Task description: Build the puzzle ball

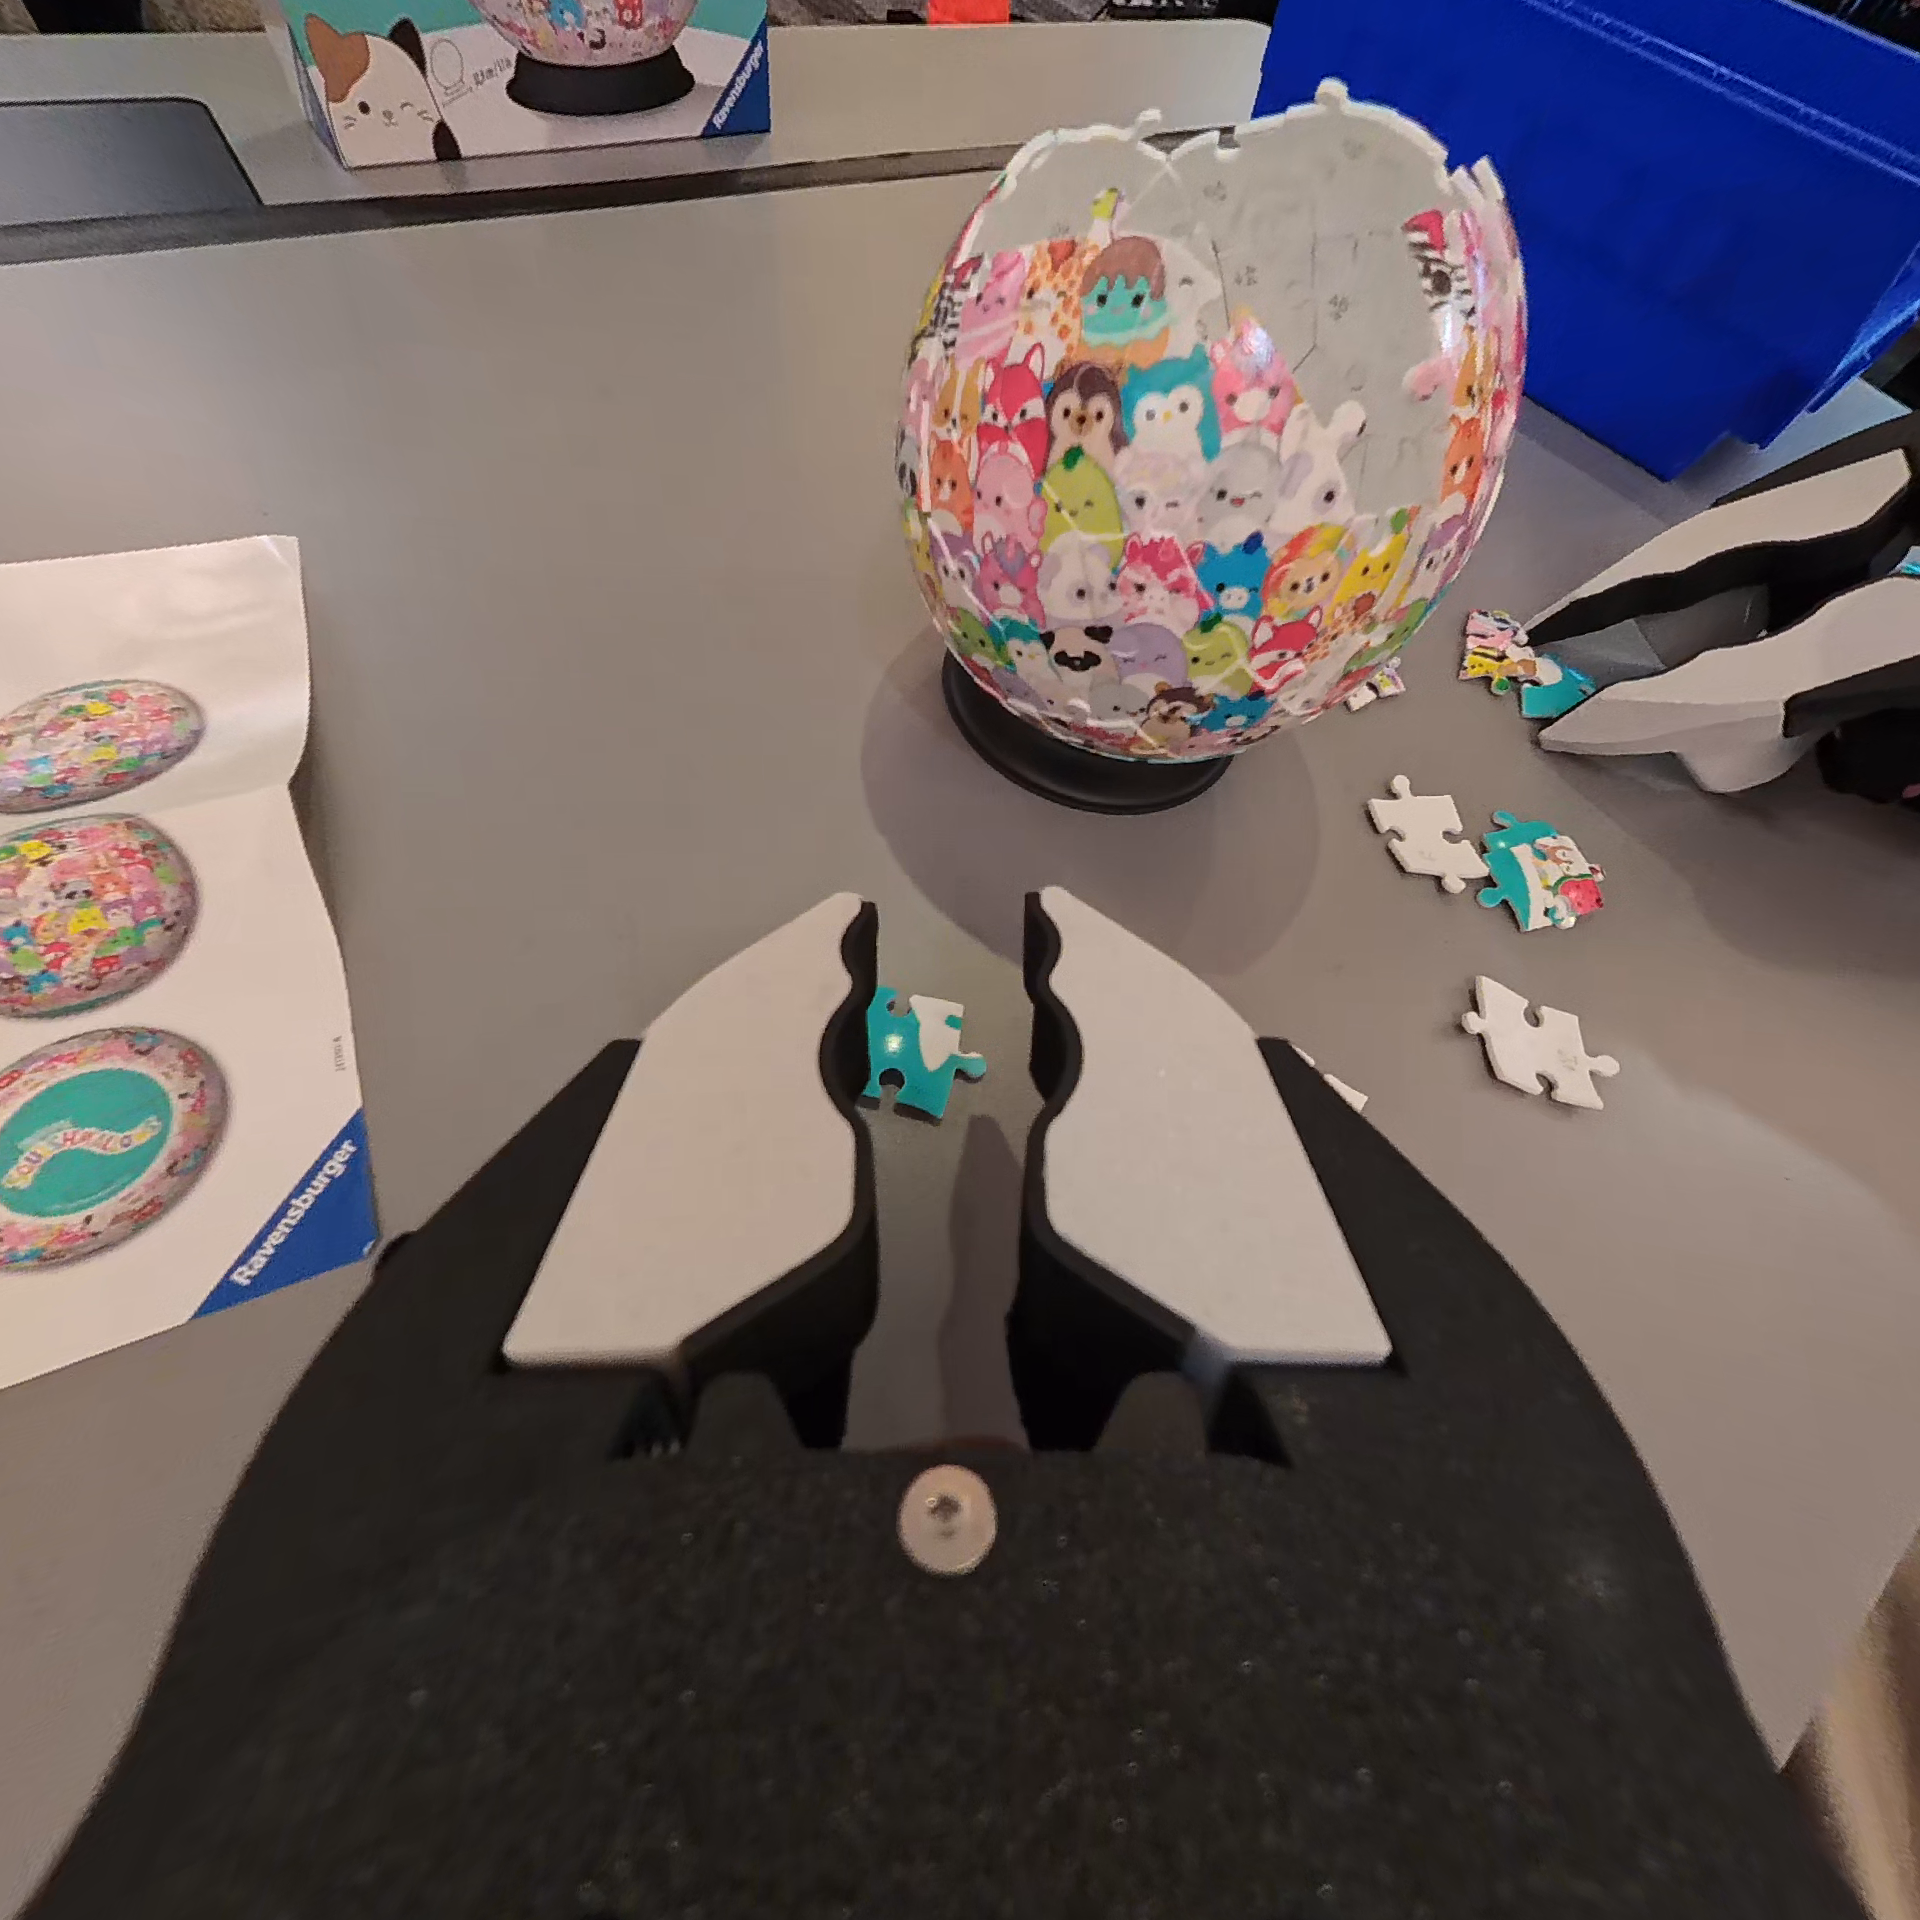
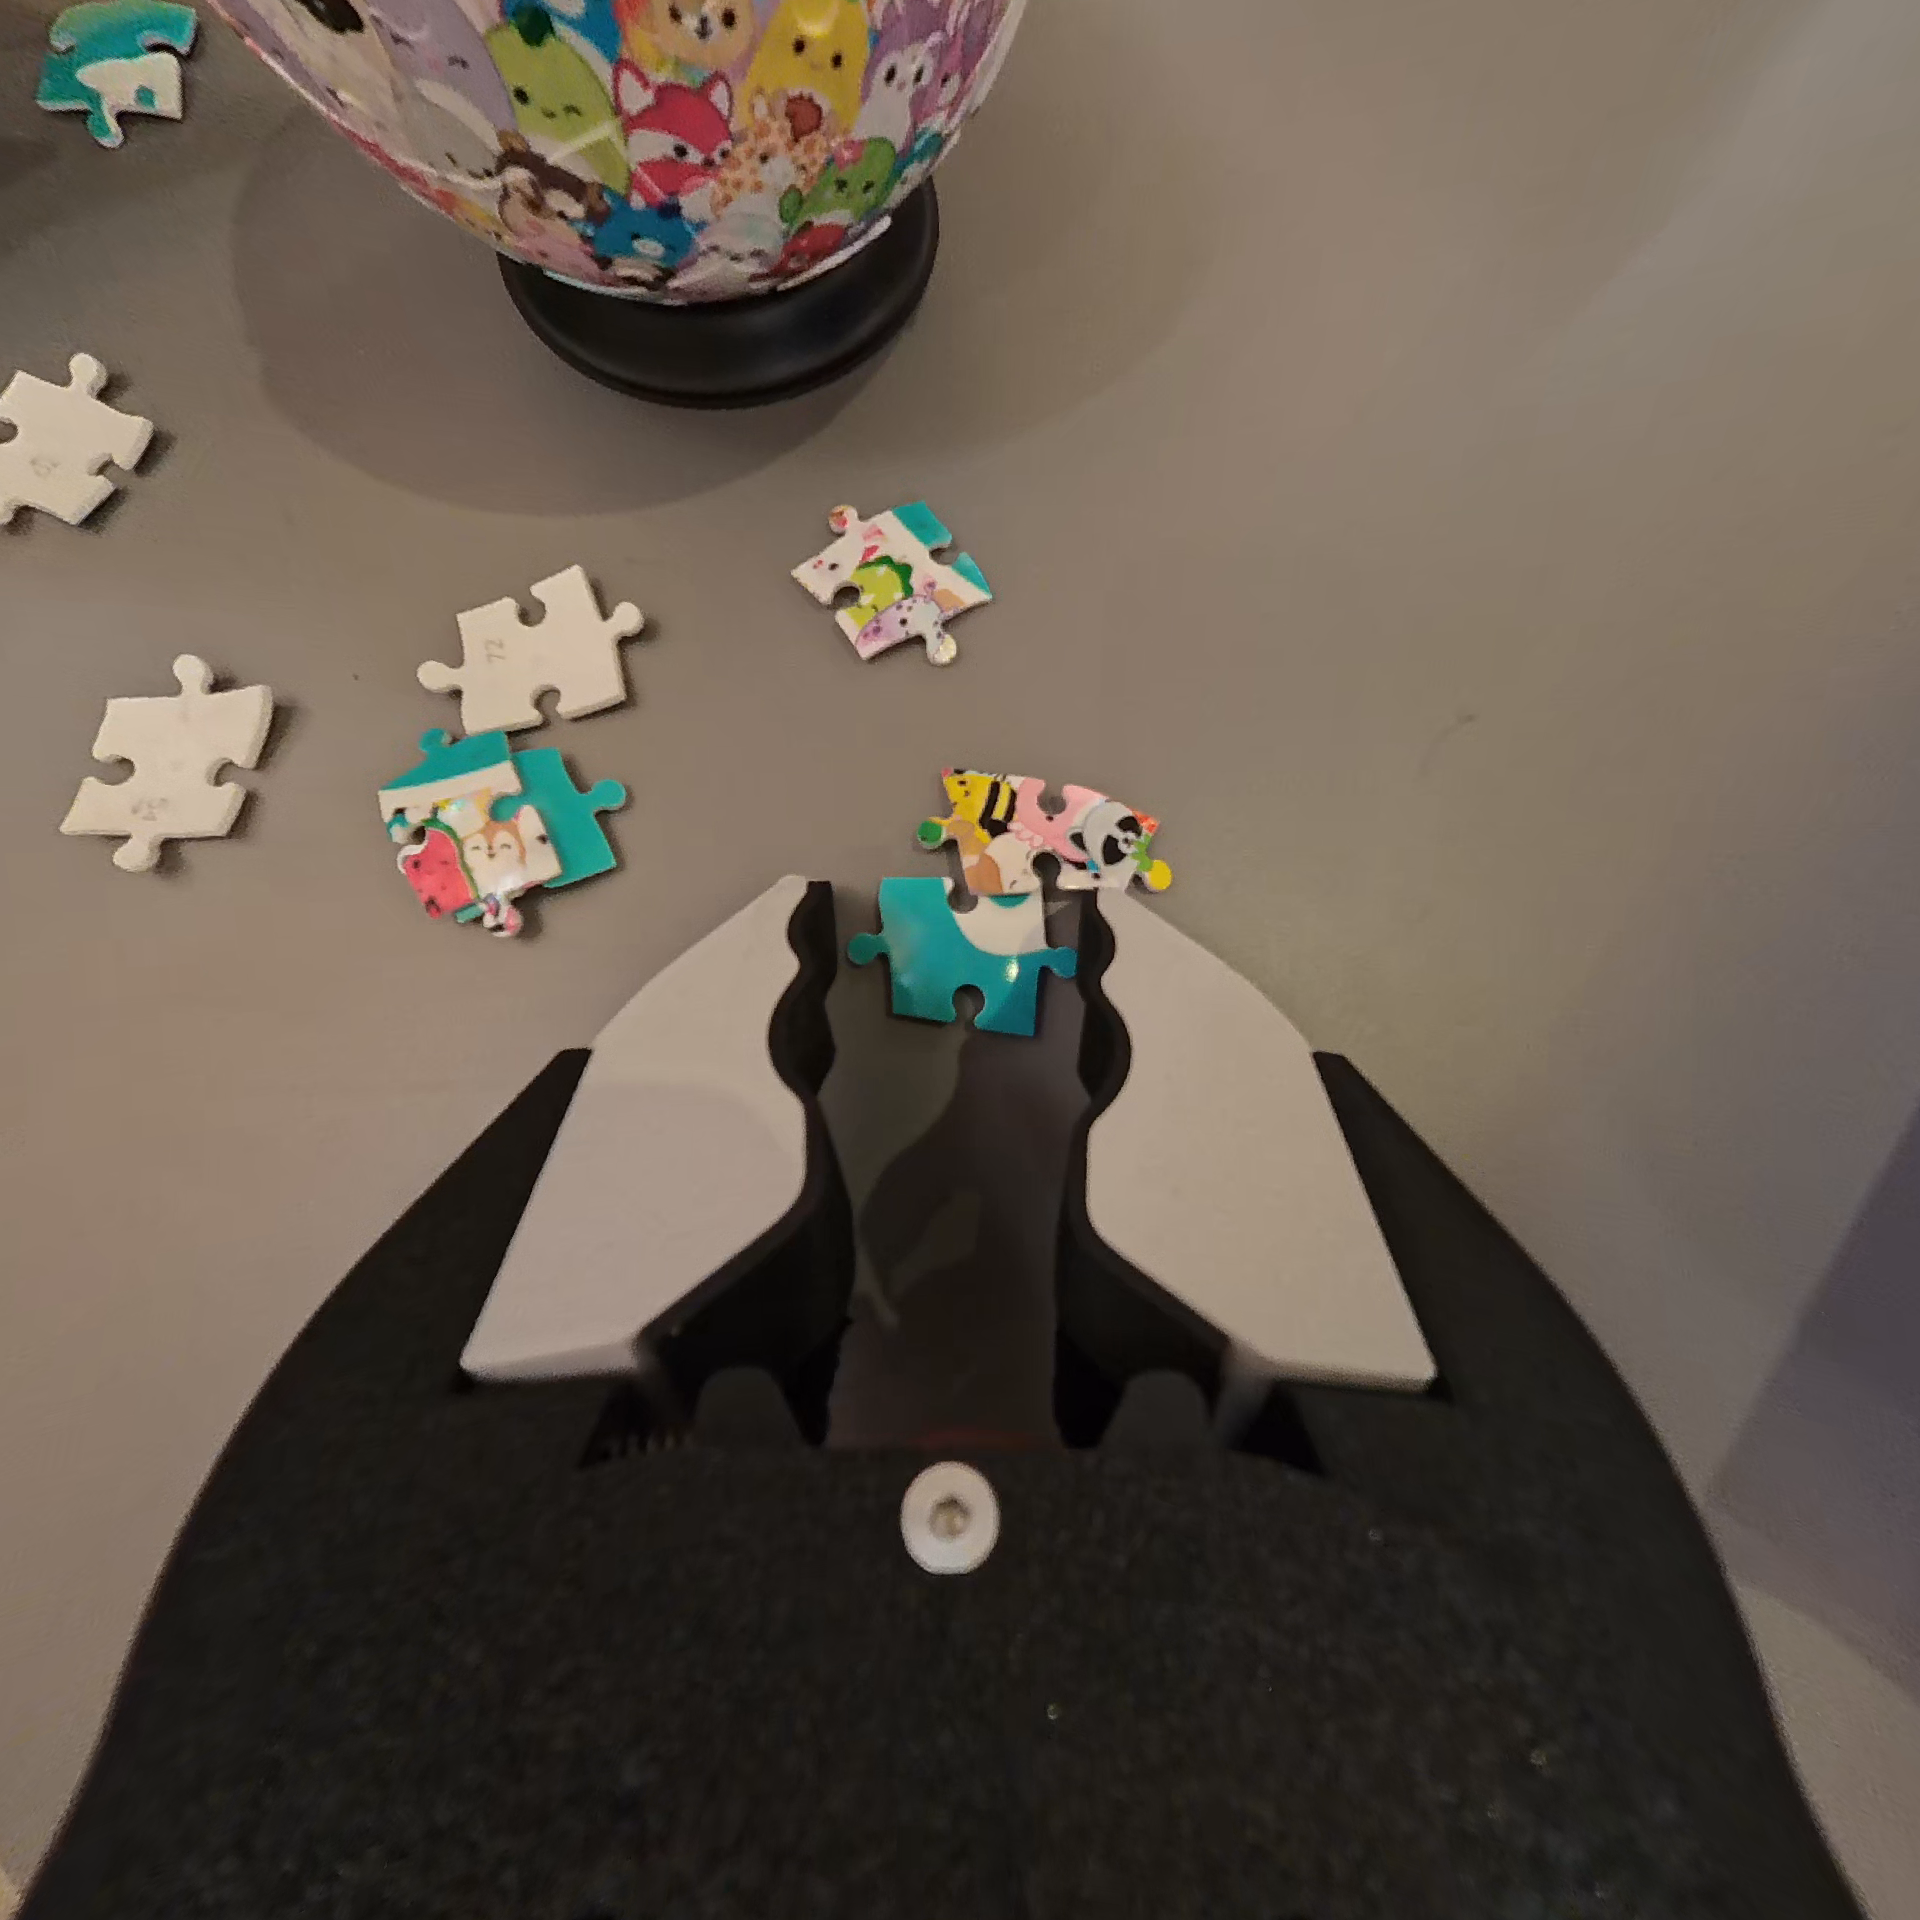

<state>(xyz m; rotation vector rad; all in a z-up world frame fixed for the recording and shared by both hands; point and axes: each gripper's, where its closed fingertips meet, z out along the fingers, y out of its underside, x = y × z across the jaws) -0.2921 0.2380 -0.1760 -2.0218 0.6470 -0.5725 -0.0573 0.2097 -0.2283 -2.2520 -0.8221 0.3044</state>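
Note:
The partly built puzzle ball [image 1: 1205, 447] stands on its black stand [image 1: 1081, 758], its top open and white inside; its lower part shows in the right wrist view [image 2: 675, 125]. My left gripper [image 1: 951, 914] is open, low over the table in front of the ball, with a teal piece [image 1: 920, 1049] lying between its fingers and touching the left one. My right gripper [image 2: 951, 904] is open at the ball's right, straddling another teal piece [image 2: 961, 961] that lies flat on the table. A colourful piece [image 2: 1049, 831] lies just ahead of it. The right gripper also shows in the left wrist view [image 1: 1541, 681].
Loose pieces lie right of the ball: white-side-up ones [image 2: 535, 649] [image 2: 171, 764], a joined teal pair [image 2: 499, 826] and a colourful one [image 2: 894, 582]. An instruction sheet [image 1: 156, 935] lies at left, the puzzle box [image 1: 530, 83] at the back, a blue bin [image 1: 1662, 208] at back right. About 25 cm separates my left fingertips from my right.

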